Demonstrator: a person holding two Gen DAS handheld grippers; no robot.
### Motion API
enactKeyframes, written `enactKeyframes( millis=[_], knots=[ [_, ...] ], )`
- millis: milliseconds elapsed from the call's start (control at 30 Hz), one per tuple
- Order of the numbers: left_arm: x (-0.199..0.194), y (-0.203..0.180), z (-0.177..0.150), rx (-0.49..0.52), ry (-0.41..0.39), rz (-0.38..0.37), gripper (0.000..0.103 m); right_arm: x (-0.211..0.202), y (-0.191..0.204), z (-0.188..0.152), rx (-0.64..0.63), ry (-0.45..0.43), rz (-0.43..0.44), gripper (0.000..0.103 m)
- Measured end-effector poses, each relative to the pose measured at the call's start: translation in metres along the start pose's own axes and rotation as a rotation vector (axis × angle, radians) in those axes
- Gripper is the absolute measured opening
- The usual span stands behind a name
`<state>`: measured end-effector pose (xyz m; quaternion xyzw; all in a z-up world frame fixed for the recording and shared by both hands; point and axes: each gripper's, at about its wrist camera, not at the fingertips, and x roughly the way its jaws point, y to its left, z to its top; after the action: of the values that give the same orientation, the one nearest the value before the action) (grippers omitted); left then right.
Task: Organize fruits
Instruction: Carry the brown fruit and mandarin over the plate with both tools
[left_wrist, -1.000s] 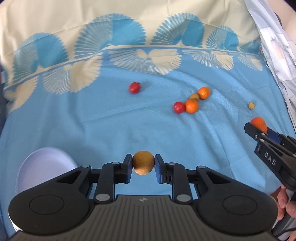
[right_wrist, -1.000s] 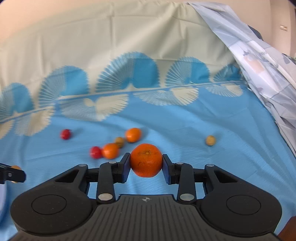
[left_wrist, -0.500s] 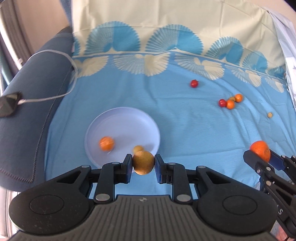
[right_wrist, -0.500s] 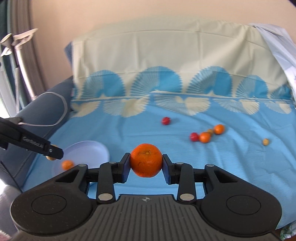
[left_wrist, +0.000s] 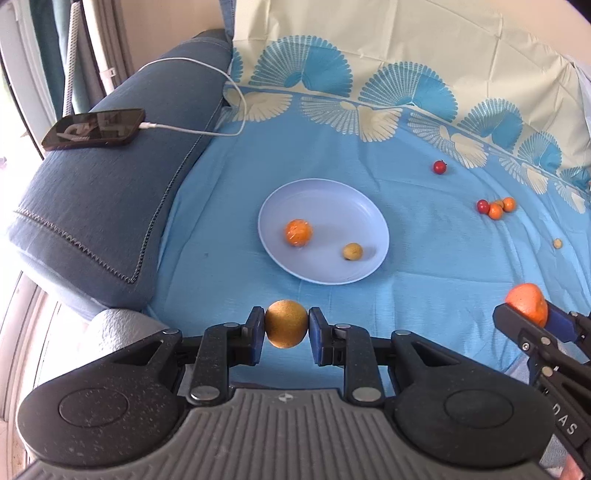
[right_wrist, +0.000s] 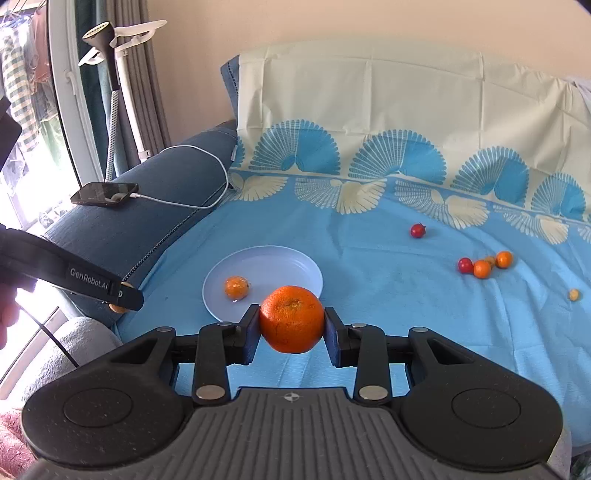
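My left gripper (left_wrist: 286, 329) is shut on a round brown fruit (left_wrist: 286, 324), held in the air short of the pale blue plate (left_wrist: 280, 205). On the plate lie an orange (left_wrist: 298, 232) and a small yellow-brown fruit (left_wrist: 352, 251). My right gripper (right_wrist: 291, 325) is shut on a large orange (right_wrist: 291, 319), with the plate (right_wrist: 273, 260) just beyond it. That right gripper (left_wrist: 526, 308) also shows at the right edge of the left wrist view. On the blue cloth lie a red fruit (left_wrist: 439, 167), a cluster of small fruits (left_wrist: 495, 208) and a tiny yellow fruit (left_wrist: 557, 243).
A dark blue sofa arm (left_wrist: 110, 206) rises left of the plate, carrying a phone (left_wrist: 94, 128) with a white cable (left_wrist: 207, 131). The cream and blue cloth (right_wrist: 369, 110) climbs the sofa back. A curtain and a white stand (right_wrist: 118, 74) are at the far left.
Both grippers have swept left across the cloth with their fruits still held. The plate, first at the lower left corner, now lies ahead of both, and the sofa arm and phone have come into view.
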<state>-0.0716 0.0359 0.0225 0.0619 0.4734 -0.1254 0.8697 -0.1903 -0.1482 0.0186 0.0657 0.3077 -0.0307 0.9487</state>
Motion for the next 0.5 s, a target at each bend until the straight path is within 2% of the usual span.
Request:
enactKeyframes(
  millis=[500],
  knots=[
    [-0.007,0.01,-0.007,-0.029,-0.018,-0.02,0.028,-0.012,0.017,0.0,-0.058,-0.023,-0.027,0.037]
  ],
)
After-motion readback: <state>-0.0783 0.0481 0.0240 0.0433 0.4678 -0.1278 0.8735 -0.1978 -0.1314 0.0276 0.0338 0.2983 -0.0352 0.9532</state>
